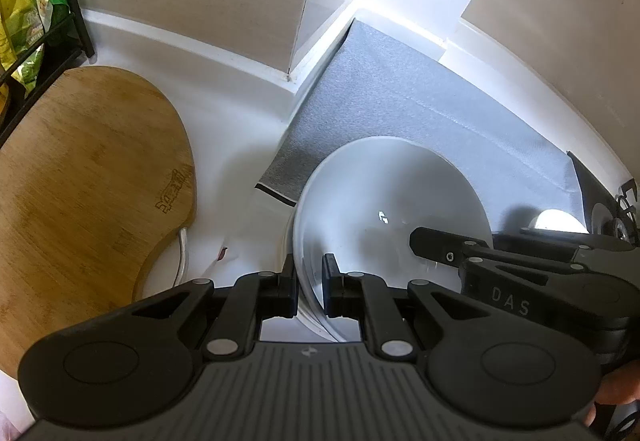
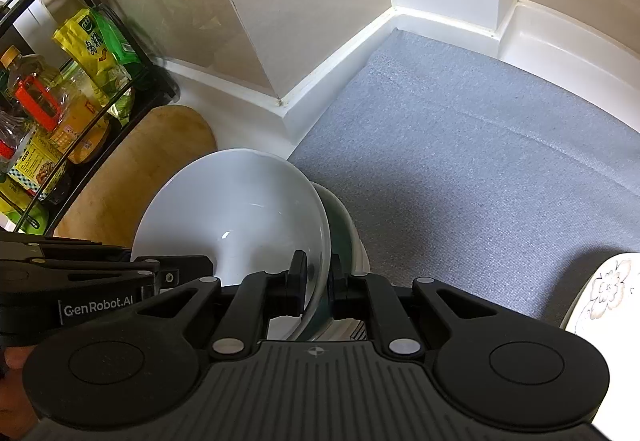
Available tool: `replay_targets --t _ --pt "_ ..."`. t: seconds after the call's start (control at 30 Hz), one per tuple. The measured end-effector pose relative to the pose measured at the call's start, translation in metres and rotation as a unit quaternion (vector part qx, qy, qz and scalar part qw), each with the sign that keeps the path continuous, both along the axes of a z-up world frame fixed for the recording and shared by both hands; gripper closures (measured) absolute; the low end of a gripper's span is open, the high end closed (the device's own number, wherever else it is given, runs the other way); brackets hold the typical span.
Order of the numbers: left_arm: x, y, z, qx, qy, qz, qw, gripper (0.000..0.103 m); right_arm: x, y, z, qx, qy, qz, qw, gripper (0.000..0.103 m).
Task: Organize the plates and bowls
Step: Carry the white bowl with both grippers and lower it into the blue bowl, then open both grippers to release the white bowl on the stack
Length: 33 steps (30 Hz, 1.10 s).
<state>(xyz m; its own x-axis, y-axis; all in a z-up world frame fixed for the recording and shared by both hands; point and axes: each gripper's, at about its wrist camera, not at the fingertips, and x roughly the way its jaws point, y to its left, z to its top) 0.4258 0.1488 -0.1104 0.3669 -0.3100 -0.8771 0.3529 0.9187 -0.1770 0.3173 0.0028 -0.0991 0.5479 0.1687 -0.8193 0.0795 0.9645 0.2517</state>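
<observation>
A white bowl (image 1: 384,209) was held tilted on its side above the white surface (image 1: 236,145), at the near edge of a grey mat (image 1: 420,101). Its rim was clamped on one side by the left tool (image 1: 310,281), whose fingers were drawn narrow, one inside and one outside the wall. In the right wrist view the opposite side of the rim of the same bowl (image 2: 240,209) was pinched likewise by the right tool (image 2: 318,281), also narrowed on it. A second, darker-lined bowl (image 2: 344,237) was seen just behind the white one, touching or nearly touching it; which could not be told. A wooden cutting board (image 1: 88,177) lay on the surface to the left, beside a black wire rack (image 2: 72,129) of bottles and packets. A flowered plate (image 2: 608,289) was partly seen at the right edge of the mat.
</observation>
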Motion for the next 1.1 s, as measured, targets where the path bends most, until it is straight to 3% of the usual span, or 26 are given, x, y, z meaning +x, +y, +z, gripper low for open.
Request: replay_targets --t 0.67,0.73,0.8,1.0,1.1 --pt "0.006 0.006 0.003 -0.003 -0.012 0.014 0.9998 0.090 0.004 -0.002 0.009 -0.013 0.003 -0.002 1.000 0.079" --pt "0.007 0.006 0.002 -0.004 -0.009 0.015 0.9998 0.085 0.004 -0.004 0.010 -0.006 0.003 -0.003 1.000 0.077" --pt "0.007 0.007 0.001 -0.006 -0.011 0.016 0.9998 0.071 0.003 -0.008 0.011 0.007 0.005 -0.006 1.000 0.077" --pt "0.007 0.007 0.001 -0.012 -0.013 0.020 0.9997 0.059 0.001 -0.022 0.012 0.048 0.011 -0.020 0.999 0.077" --pt "0.005 0.007 0.001 -0.012 -0.017 0.021 0.9996 0.046 -0.002 -0.024 0.021 0.030 -0.006 -0.024 0.999 0.063"
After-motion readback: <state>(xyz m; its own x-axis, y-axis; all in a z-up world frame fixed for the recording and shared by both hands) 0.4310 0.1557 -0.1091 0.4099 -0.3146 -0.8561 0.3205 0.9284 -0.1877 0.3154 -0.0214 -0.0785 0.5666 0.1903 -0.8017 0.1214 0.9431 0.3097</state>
